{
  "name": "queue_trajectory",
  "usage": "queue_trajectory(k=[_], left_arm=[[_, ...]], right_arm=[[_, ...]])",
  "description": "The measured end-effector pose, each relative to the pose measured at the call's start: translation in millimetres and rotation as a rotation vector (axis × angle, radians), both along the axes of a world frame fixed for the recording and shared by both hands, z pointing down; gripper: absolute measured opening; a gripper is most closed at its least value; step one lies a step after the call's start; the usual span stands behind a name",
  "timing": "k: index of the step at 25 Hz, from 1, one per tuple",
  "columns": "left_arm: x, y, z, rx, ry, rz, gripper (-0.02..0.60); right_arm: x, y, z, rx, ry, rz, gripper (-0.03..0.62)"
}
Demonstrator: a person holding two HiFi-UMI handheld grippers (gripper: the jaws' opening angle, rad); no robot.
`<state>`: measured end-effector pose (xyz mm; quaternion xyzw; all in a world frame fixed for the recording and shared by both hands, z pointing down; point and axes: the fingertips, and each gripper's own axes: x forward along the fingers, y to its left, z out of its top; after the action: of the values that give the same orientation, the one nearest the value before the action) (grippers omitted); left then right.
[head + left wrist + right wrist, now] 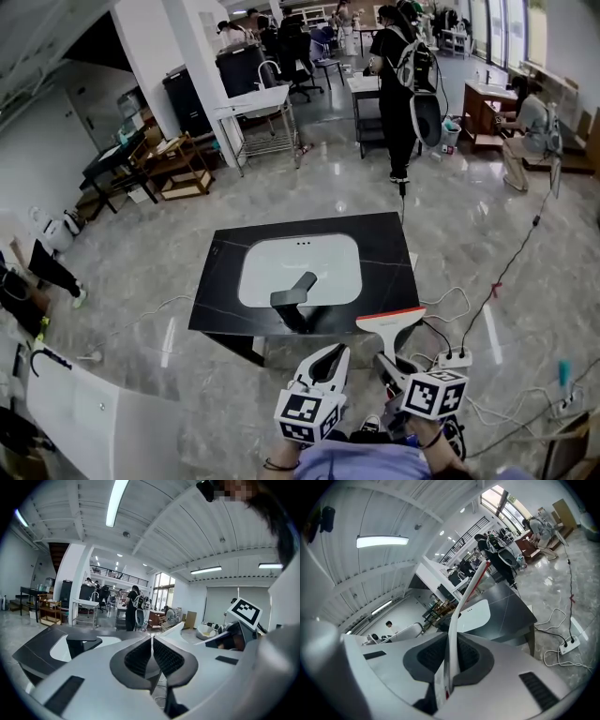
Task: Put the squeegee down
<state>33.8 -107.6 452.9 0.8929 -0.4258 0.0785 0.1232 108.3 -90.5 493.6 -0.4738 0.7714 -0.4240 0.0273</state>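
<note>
Right gripper: the right gripper (387, 359) has its fingers (429, 659) clamped on the thin white handle of the white squeegee with the orange-red blade edge (390, 322), with no gap to either side of it.
Left gripper: the left gripper (328, 361), just beside the right one, has its fingers (139, 658) pressed together with nothing between them.
Squeegee's place: it is held up in the air, with its head near the front right corner of the desk and apparently not resting on it.
Step in hand: the squeegee looks to be on its way to the desk, and the set-down is not yet done.
Next move: it likely calls for lowering the head onto the bare slab right of the basin. The right fingers should part only once the squeegee lies flat, away from the edge.
Surface: the black stone-look slab desk (380, 248) carries a sunken white rectangular basin (272, 267). A dark angular tap (294, 290) stands at the basin's near rim.
Room: the glossy grey marble floor (487, 225) has white cables and a white power strip (454, 358) just right of the desk. Well beyond stands a person in black with a backpack (395, 84), among shelving and office furniture.
</note>
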Motion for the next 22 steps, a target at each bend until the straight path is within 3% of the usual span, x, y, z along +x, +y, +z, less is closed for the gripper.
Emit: queue_trajectory(k=[7,22], left_arm=[[26,-15,-3,-0.011,0.016,-0.007,0.025],[33,-41,11,-0.034,-0.034,0.001,0.026]], right_arm=[[24,-13,-2,0.005,-0.01,-0.008,0.041],[46,-41,12,-0.031,-0.079,0.033,0.041]])
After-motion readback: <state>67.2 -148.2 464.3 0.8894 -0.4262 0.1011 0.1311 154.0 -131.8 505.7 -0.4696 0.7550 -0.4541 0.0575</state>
